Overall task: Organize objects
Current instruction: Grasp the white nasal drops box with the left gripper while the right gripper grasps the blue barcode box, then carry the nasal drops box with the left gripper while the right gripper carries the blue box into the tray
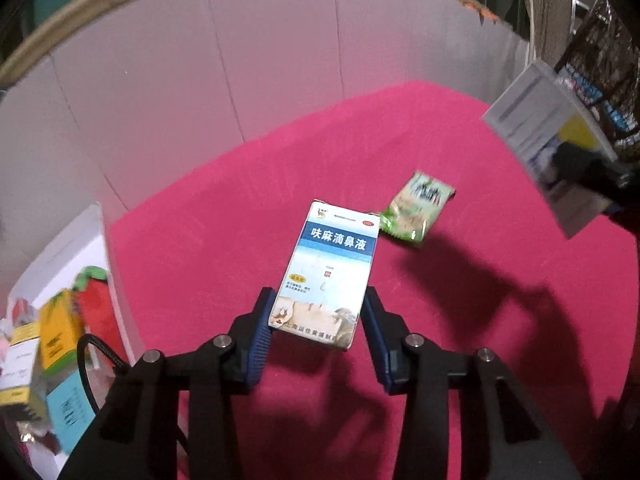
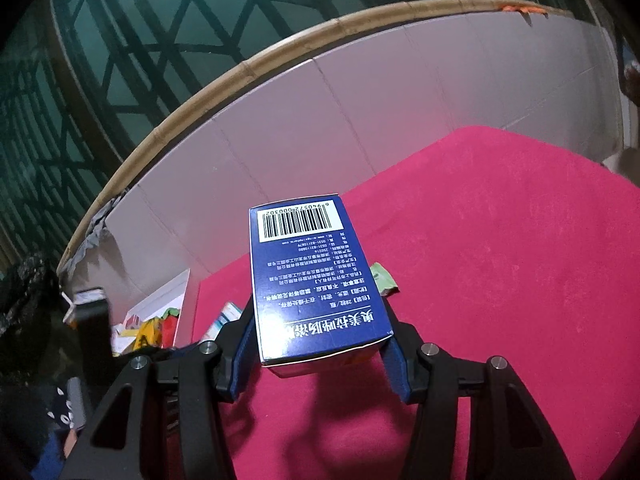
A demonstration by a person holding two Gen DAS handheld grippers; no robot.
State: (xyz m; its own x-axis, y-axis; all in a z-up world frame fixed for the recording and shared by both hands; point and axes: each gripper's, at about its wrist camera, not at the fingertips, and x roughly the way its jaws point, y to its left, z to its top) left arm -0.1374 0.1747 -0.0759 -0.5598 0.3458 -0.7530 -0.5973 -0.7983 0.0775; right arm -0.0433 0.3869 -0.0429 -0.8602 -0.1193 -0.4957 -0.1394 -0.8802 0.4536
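Magenta cloth covers the worktop (image 1: 240, 200) beneath both tools. Left tool (image 1: 318, 312): its blue ribbed pads flank the near end of a white-and-blue cardboard nasal-drop carton (image 1: 332, 268); the left pad touches the carton edge, while the right pad sits at or just off the opposite edge, so a firm grip cannot be confirmed. Just beyond the carton's far corner lies a small green foil sachet (image 1: 416, 208). Right tool (image 2: 320, 344): clamped on a dark blue rectangular cardboard box (image 2: 312, 276), held clear of the cloth with its barcode end pointing away. To the left tool's lower left stands a white open tray (image 1: 60, 256) already holding several packets. Risk: the left tool engages only the carton's short near end; lifting may let it pivot or slip. Risk: an off-centre squeeze may crush the thin card.
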